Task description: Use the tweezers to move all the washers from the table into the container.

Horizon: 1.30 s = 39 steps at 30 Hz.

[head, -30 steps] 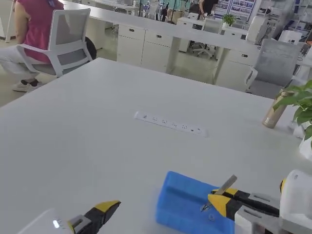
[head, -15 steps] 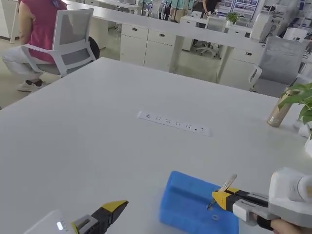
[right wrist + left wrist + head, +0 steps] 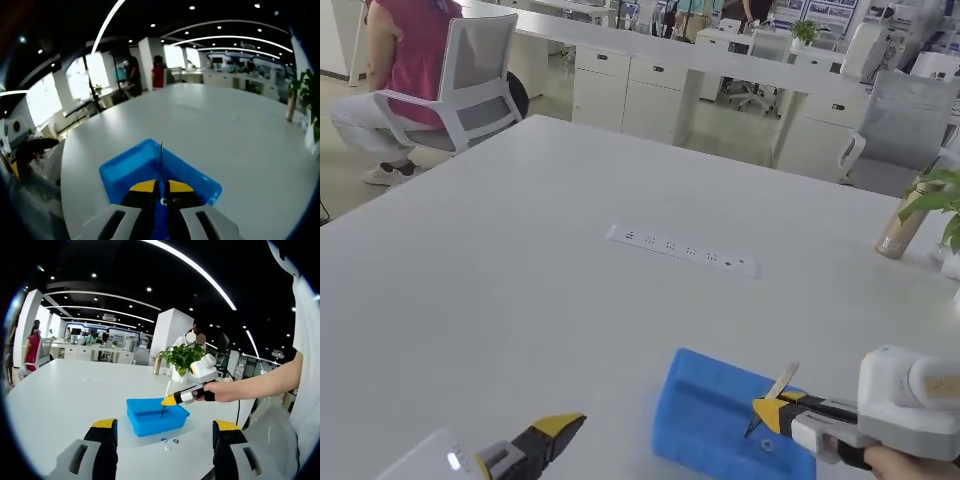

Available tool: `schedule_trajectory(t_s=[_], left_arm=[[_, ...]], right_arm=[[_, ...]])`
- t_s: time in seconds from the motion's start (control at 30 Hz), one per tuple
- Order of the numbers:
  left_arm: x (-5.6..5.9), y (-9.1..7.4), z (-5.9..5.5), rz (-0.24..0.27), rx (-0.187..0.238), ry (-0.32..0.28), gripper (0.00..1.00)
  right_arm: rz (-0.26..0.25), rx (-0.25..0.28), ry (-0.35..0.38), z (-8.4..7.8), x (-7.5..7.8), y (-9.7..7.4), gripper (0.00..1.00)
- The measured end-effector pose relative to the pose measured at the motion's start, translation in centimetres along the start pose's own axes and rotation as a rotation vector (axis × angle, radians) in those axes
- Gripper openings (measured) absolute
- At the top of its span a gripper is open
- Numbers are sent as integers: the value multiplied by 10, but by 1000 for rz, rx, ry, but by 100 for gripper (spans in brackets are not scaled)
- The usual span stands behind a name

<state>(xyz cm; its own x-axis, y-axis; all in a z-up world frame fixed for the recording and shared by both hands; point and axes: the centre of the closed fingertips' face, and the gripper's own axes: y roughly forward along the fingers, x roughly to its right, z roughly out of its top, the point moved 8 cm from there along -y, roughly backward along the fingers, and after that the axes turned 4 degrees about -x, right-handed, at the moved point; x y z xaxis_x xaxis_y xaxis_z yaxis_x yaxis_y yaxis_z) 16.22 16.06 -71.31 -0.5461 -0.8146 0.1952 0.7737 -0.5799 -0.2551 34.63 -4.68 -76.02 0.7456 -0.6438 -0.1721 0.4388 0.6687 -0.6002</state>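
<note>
White office table, blue container, tweezers over it

White table holds a blue container. The right gripper, jaws closed tight on slim tweezers, points their tips down over the container. Whether the tips grip anything cannot be told. The left gripper hangs low, jaws wide apart and empty. Three small washers lie on the table just beside the container.
</note>
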Motion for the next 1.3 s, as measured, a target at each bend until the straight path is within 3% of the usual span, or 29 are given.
schedule_trajectory(t_s=[0.2,0.4,0.6,1.07,1.23,1.3], left_arm=[[1,1,-1,-11,-8,-6,79],[-3,-1,-1,10,-5,-23,78],[-1,1,-3,3,-32,1,78],[-2,1,-4,8,-39,13,77],[-2,1,-4,9,-43,12,76],[-2,1,-4,9,-46,14,76]], right_arm=[[2,-5,7,-3,0,1,3],[1,-8,11,-4,0,2,3],[2,-10,6,-2,4,4,3],[11,-8,8,-2,0,3,3],[20,-23,-37,-2,-3,5,3],[22,-11,-16,-2,-2,5,3]])
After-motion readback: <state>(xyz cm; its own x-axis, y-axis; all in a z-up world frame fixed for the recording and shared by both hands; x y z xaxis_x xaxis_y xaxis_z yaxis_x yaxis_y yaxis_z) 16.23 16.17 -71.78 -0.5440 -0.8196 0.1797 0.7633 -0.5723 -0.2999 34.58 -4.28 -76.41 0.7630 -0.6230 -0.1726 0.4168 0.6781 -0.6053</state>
